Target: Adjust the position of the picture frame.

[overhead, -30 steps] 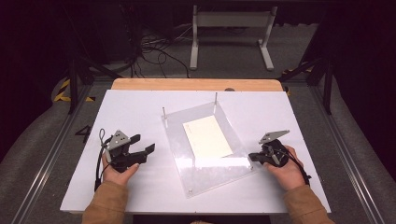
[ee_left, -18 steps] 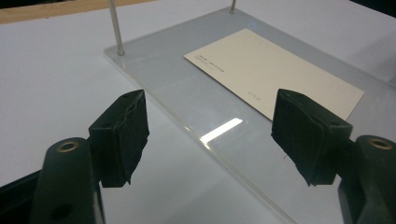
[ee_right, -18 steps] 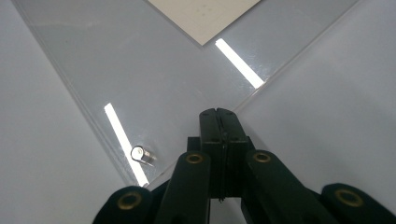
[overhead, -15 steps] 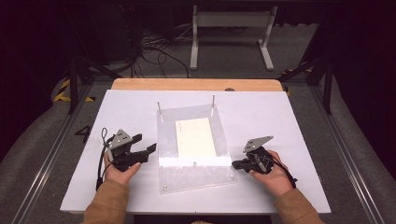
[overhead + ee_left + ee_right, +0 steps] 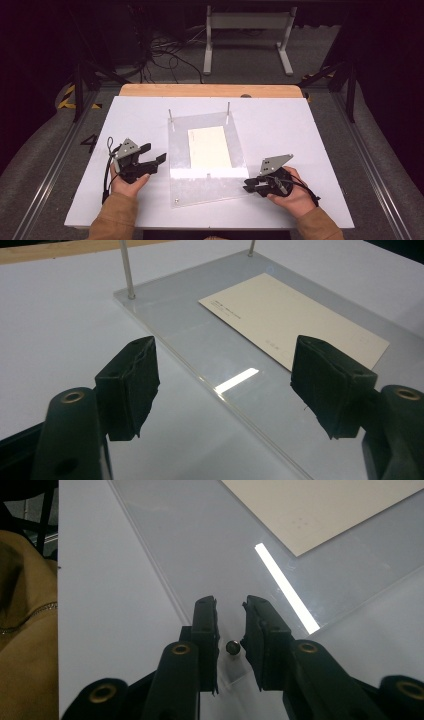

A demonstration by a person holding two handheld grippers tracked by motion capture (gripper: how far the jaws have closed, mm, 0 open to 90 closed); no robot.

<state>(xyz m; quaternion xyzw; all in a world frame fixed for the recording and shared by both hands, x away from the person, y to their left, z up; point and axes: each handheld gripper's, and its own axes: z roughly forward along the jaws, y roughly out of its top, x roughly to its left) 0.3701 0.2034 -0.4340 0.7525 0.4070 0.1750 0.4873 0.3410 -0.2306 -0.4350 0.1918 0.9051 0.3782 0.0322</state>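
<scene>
A clear acrylic plate (image 5: 200,185) lies square on the white table (image 5: 300,125), with a cream card (image 5: 209,146) on its far half. Two thin metal posts (image 5: 170,119) rise from its far corners. My left gripper (image 5: 156,152) rests just left of the plate, open, with nothing between its pads (image 5: 130,385); the plate's edge (image 5: 200,340) and the card (image 5: 295,320) lie ahead of it. My right gripper (image 5: 248,186) is at the plate's near right corner. Its jaws have just been opening and now stand a little apart either side of a small screw (image 5: 232,646).
Bare white table surrounds the plate on all sides. A wooden strip (image 5: 210,90) runs along the table's far edge. Beyond it, cables and a white metal stand (image 5: 247,30) sit on the dark floor. A tan sleeve (image 5: 25,605) shows in the right gripper view.
The plate has swung from a skewed position to lie square and has shifted left. My right gripper moved left with its corner and then parted its jaws. The left gripper stayed put.
</scene>
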